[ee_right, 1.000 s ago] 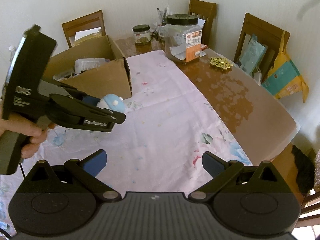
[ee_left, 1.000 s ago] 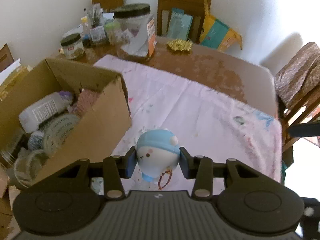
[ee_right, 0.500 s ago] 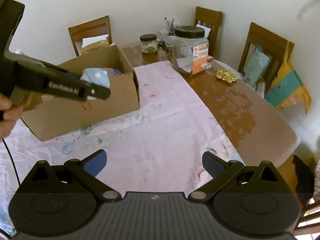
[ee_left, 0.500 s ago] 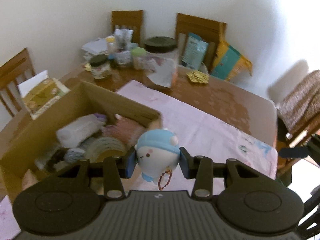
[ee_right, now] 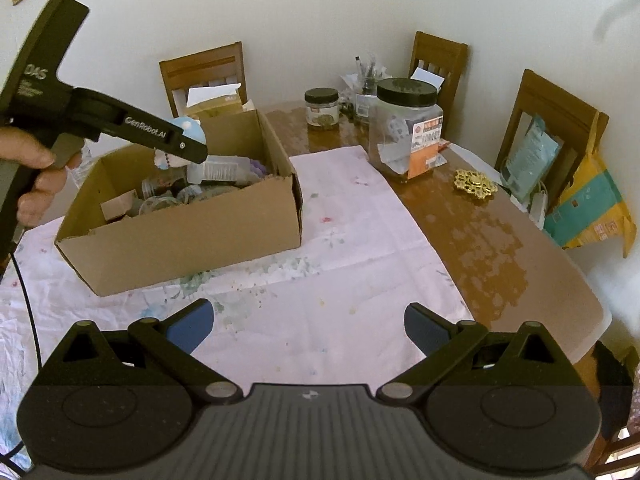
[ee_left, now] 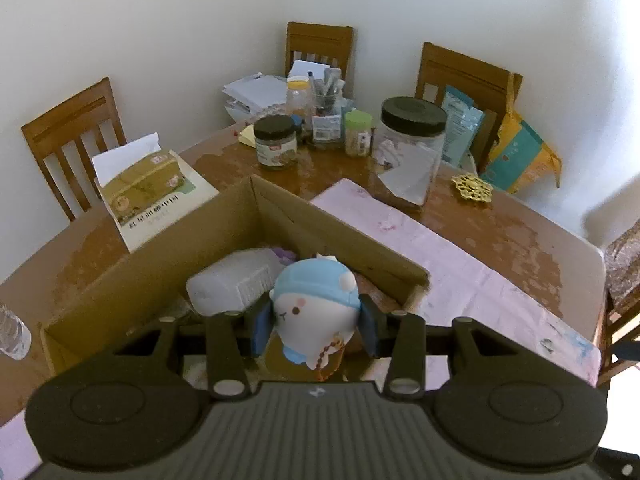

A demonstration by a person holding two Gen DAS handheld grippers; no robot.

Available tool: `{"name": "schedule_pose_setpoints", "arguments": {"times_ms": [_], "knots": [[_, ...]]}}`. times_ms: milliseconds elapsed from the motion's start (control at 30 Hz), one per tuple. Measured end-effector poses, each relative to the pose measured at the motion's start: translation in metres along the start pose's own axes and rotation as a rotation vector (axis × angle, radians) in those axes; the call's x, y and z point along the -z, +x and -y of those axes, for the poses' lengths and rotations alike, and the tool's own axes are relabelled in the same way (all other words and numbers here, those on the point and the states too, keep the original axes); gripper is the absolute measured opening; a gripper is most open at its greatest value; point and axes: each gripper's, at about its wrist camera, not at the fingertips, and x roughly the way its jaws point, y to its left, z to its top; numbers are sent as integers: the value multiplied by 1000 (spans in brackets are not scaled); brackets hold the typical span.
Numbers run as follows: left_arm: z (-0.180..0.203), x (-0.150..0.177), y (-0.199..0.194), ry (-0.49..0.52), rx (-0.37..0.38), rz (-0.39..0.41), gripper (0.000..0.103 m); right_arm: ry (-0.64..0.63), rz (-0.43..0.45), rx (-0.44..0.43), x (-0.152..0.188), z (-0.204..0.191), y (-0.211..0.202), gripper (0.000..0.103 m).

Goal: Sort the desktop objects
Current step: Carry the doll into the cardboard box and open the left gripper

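Toy figure (ee_left: pixel 314 312), probably light, smooth and rigid, sits pinched at mid-body by left gripper (ee_left: pixel 314 330) above box (ee_left: pixel 132 280); right gripper (ee_right: pixel 308 326) gapes empty.

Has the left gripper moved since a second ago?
Yes. In the right wrist view the left gripper, shut on the blue-capped figurine, went from in front of the cardboard box up and back to above its open top.

Matt cardboard box (ee_right: pixel 192 236), glossy wooden table (ee_right: pixel 492 240), smooth figurine (ee_left: pixel 314 312), creased cloth (ee_right: pixel 360 264)
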Motion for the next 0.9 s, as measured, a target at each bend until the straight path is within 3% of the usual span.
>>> {"name": "schedule_pose_setpoints", "arguments": {"times_ms": [233,333,367,500,633,900], "knots": [[-8,-10,14,-9,-39,-8,48,2,-4,11,-3,2,2,103],[-10,-12,16,-22,-41,-16,75,2,-5,14,-4,2,3,103],[-10,-11,14,-24,-41,-7,77,2,-6,15,-5,2,4,103],[-10,-12,12,-17,-46,-8,78,2,-7,16,-5,3,4,103],[-11,-12,8,-19,-41,7,87,-5,-7,14,-8,1,5,103],[-1,-3,-20,9,-42,28,94,-25,-5,11,-13,-5,4,103]]}}
